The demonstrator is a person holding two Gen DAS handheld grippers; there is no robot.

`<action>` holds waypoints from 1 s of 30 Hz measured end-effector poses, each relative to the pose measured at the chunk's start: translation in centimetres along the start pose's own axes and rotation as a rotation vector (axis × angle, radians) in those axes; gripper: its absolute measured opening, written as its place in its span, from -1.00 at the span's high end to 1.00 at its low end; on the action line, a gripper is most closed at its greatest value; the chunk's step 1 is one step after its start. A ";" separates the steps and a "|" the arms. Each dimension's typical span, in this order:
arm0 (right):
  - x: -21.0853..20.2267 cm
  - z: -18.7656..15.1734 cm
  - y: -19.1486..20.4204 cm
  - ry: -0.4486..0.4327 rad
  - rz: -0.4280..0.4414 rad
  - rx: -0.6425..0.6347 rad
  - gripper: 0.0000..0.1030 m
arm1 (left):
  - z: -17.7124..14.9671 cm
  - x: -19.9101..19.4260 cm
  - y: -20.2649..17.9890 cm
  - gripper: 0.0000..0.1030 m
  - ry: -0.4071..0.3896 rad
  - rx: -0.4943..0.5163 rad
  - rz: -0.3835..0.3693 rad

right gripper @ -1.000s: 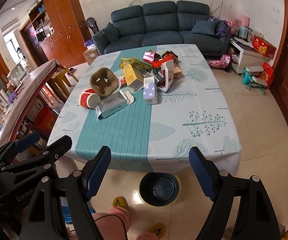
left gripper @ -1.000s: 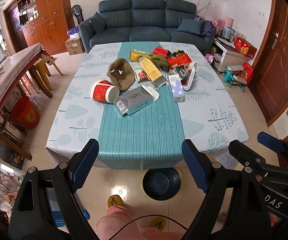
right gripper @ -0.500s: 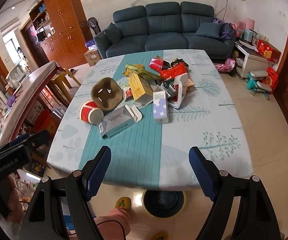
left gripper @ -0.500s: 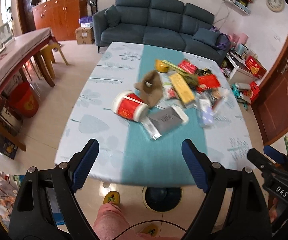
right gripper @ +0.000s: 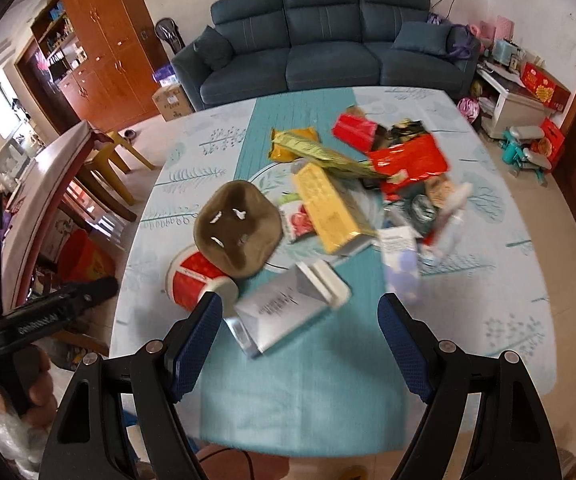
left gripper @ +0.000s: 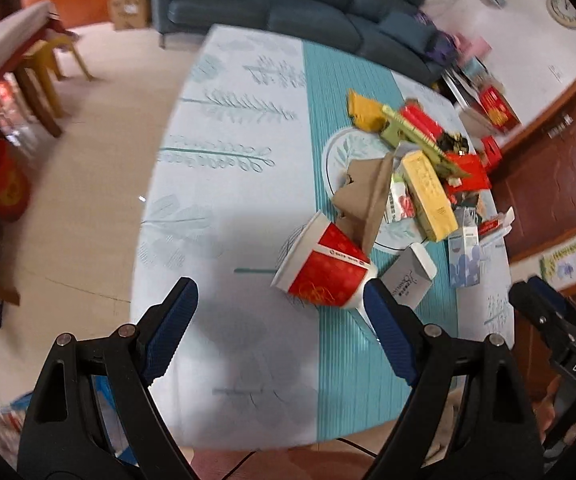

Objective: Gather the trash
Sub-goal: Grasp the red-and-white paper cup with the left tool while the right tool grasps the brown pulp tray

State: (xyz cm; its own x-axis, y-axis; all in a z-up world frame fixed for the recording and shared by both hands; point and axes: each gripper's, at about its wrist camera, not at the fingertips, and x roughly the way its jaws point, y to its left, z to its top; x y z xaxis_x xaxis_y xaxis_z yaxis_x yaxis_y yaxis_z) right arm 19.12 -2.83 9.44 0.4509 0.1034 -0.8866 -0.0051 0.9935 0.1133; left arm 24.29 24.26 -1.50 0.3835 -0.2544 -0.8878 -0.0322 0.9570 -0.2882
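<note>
A heap of trash lies mid-table: a red paper cup on its side, a brown cardboard cup tray, a silver box, a yellow box, a pale blue carton and red wrappers. My left gripper is open over the table's near left part, the cup just past its right finger. My right gripper is open, hovering before the silver box, nothing between its fingers.
The table wears a leaf-print cloth with a teal runner. A dark blue sofa stands behind it. A wooden counter and yellow stool are at the left, a red bucket on the floor.
Both grippers have moved forward over the table toward the trash heap and dipped; the left one swung to the table's left side. The floor bin has dropped out of view. Jaws stayed open.
</note>
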 end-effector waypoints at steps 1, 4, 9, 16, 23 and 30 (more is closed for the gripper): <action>0.8 0.4 0.6 0.005 -0.003 0.000 -0.59 | 0.8 1.2 0.5 -0.61 0.027 0.012 -0.022; 3.4 1.5 1.9 0.035 -0.010 0.031 -0.55 | 2.6 4.6 0.9 -0.61 0.106 0.047 -0.086; 6.2 2.2 2.4 0.062 -0.011 0.099 -0.51 | 4.4 9.2 -0.3 -0.54 0.202 0.141 -0.164; 8.2 3.0 2.0 0.082 -0.004 0.179 -0.50 | 5.2 13.7 -1.2 -0.27 0.317 0.159 -0.312; 9.8 4.0 3.5 0.098 0.039 0.199 -0.50 | 4.9 14.3 -2.3 0.39 0.367 0.172 -0.450; 11.6 5.6 6.0 0.109 0.065 0.167 -0.50 | 4.2 12.2 -2.3 0.80 0.344 0.129 -0.481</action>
State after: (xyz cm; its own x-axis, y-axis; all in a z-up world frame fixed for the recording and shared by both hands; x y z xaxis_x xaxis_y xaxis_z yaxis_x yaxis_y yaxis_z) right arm 29.33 4.05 2.33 0.3551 0.1802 -0.9173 0.1216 0.9640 0.2365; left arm 32.93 19.56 -10.17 0.0061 -0.6726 -0.7399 0.1909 0.7271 -0.6594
